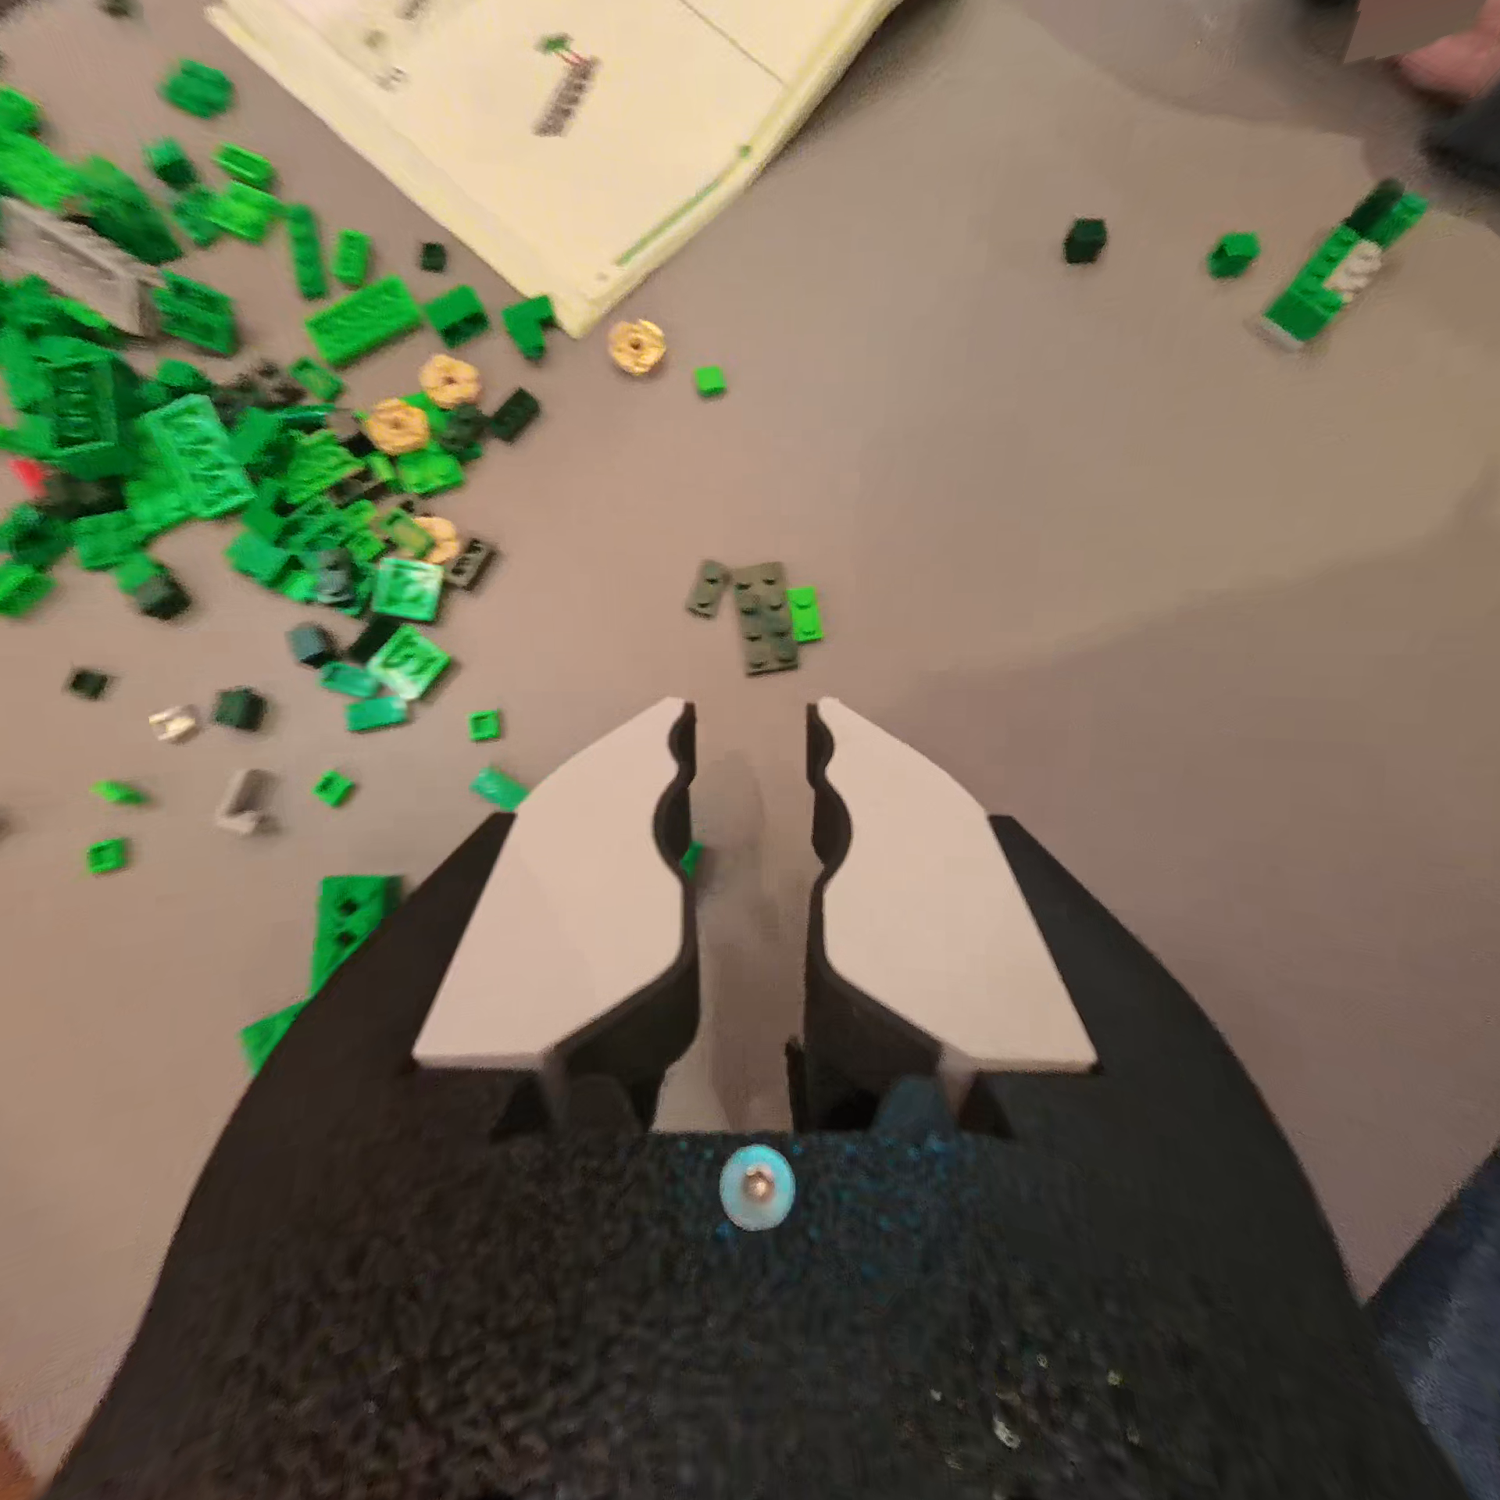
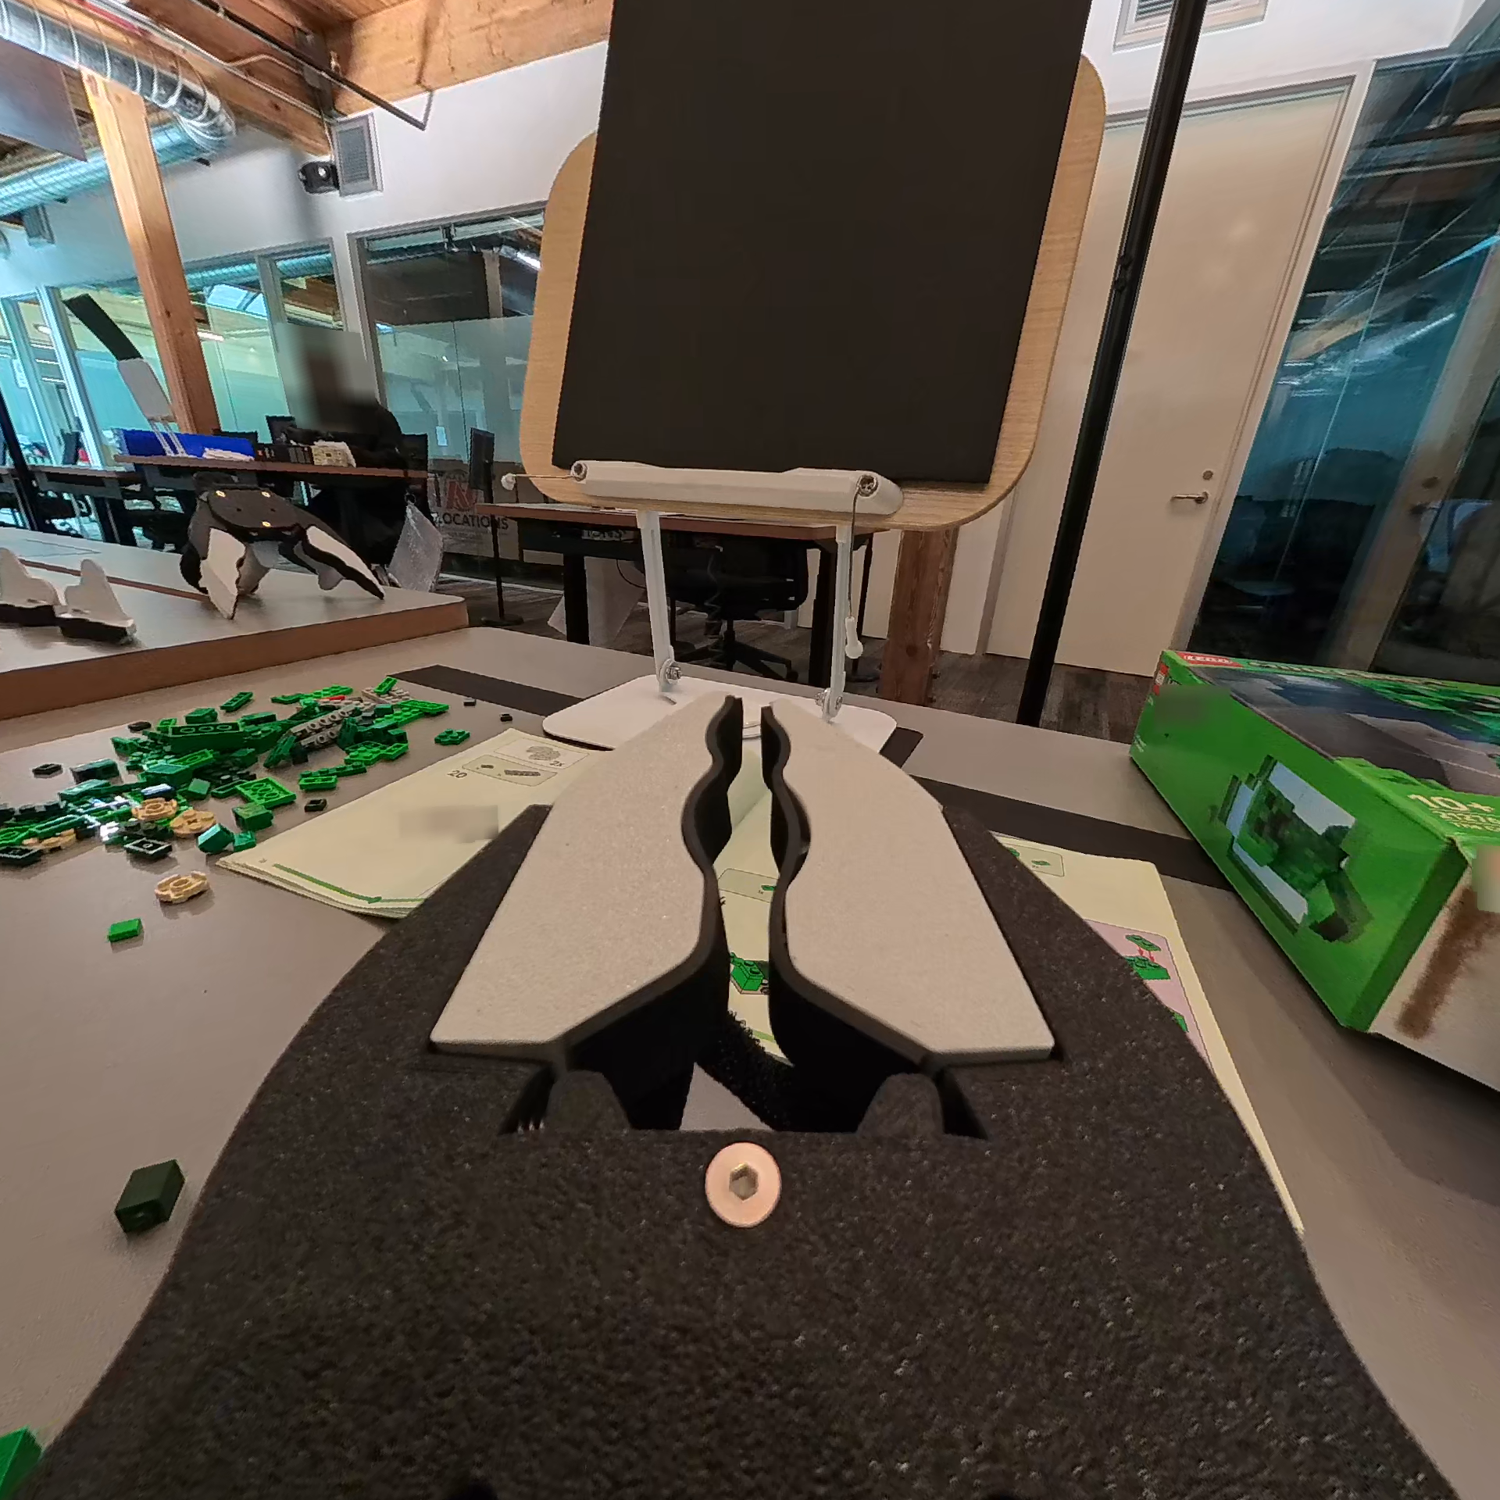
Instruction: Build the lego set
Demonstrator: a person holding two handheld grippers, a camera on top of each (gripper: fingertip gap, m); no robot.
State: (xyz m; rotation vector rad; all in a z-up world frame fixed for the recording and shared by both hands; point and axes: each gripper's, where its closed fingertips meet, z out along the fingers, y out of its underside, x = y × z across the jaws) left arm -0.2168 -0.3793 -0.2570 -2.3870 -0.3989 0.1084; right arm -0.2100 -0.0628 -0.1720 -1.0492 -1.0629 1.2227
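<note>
In the left wrist view my left gripper [image 1: 751, 714] is open and empty, held over the grey table [image 1: 1096, 609]. Just ahead of its tips lies a small cluster of dark green plates [image 1: 755, 617] with a bright green piece at its side. A pile of loose green bricks [image 1: 187, 454] lies to the left. A partly built green strip [image 1: 1339, 260] lies far right. In the right wrist view my right gripper [image 2: 751, 706] is empty, its jaws a narrow gap apart, above the open instruction booklet [image 2: 390, 844]. The brick pile also shows in this view [image 2: 203, 755].
A green set box [image 2: 1299, 828] lies right. A dark screen on a white stand [image 2: 812, 243] stands at the table's far edge. Tan round pieces [image 1: 637, 346] and single bricks [image 1: 1085, 241] [image 2: 150, 1195] lie scattered. Spare grippers [image 2: 268, 536] sit on the neighbouring table. Tip to tip, the grippers are about 35 cm apart.
</note>
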